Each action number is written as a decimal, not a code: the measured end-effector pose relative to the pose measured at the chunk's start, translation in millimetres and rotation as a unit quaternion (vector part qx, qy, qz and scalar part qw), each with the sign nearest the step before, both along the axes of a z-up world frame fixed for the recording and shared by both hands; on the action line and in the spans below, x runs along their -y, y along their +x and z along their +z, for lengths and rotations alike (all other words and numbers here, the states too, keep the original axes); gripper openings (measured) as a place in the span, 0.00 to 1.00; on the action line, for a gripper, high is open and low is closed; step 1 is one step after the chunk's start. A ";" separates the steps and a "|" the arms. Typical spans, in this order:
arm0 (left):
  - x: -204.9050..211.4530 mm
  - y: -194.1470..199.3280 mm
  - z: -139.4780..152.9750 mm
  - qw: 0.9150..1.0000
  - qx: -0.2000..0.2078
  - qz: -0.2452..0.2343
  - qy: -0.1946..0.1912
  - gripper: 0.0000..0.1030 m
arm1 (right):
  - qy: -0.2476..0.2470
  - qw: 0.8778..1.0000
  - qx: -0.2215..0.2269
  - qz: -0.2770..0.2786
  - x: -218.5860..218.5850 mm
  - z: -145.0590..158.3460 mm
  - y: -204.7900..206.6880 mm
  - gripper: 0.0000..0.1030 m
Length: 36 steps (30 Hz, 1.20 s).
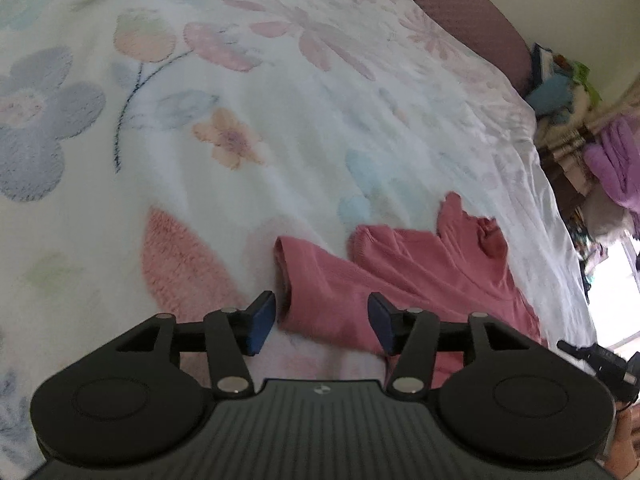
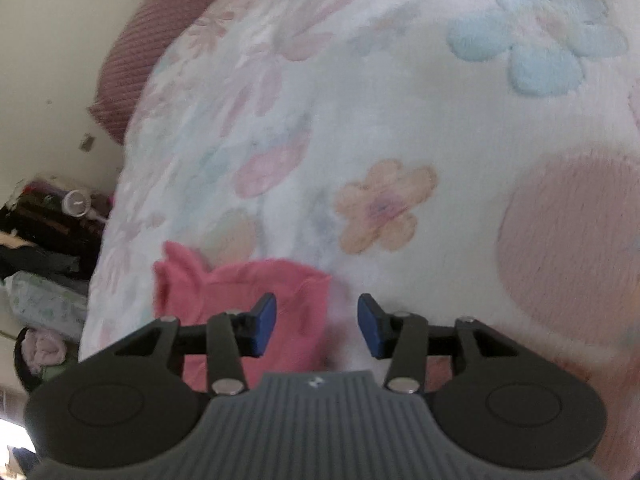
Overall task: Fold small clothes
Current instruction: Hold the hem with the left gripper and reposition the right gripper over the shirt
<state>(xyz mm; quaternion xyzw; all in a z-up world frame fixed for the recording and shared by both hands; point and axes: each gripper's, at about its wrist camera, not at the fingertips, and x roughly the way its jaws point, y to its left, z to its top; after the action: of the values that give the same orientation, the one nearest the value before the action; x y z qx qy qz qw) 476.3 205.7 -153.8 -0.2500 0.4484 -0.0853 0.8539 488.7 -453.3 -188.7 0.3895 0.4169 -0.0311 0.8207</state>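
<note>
Pink garment (image 1: 400, 280): crumpled near bed (image 1: 280, 140) edge, long axis across both grippers. Left gripper (image 1: 322, 326) nearer, straddling its sleeve end; right gripper (image 2: 317, 326) beside hem. Both wide, empty.

A fluffy white blanket (image 1: 304, 128) printed with pastel flowers covers the bed and fills most of both views; its pattern shows a blue-grey flower (image 1: 36, 128), a peach flower (image 2: 384, 204), a pale blue flower (image 2: 540, 44) and a large salmon-pink patch (image 2: 572, 248). A mauve ribbed pillow (image 1: 460, 4) lies along the far edge of the blanket, against a cream wall (image 2: 52, 40). Beside the bed in the left wrist view sits a heap of soft things, with a purple cloth (image 1: 616, 156) and a blue plush shape (image 1: 556, 92). In the right wrist view a dark cluttered shelf (image 2: 48, 224) carries a small round white clock (image 2: 77, 202), and a dark basket (image 2: 40, 356) holds pale rolled fabric.
</note>
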 end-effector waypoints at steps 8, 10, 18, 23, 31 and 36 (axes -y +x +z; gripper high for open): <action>15.1 -3.4 -8.2 0.997 0.010 -0.038 0.065 0.61 | -0.143 0.983 0.014 0.113 -52.4 37.2 -52.9 0.37; 23.0 -1.0 -8.0 0.996 0.014 -0.047 0.079 0.44 | -0.204 0.965 0.012 0.163 -70.5 41.8 -65.9 0.35; 35.3 0.0 27.7 0.994 0.051 -0.053 0.077 0.05 | -0.326 0.904 0.009 0.275 -102.7 30.8 -58.0 0.26; 43.5 -1.3 63.4 0.992 0.074 -0.053 0.090 0.04 | -0.336 0.888 0.002 0.313 -111.2 17.6 -50.3 0.00; 42.9 0.4 52.2 0.989 -0.034 -0.091 0.114 0.04 | -0.332 0.889 0.005 0.316 -77.9 32.4 -78.2 0.00; 43.8 -8.5 6.6 0.984 -0.090 -0.089 0.124 0.07 | -0.359 0.862 -0.014 0.357 -94.7 17.7 -85.7 0.00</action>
<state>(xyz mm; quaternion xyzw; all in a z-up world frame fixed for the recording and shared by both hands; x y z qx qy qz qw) 467.8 161.9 -147.2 -0.1084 0.5509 -0.0819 0.8234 403.0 -358.5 -171.0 -0.1079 0.4988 0.1108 0.8528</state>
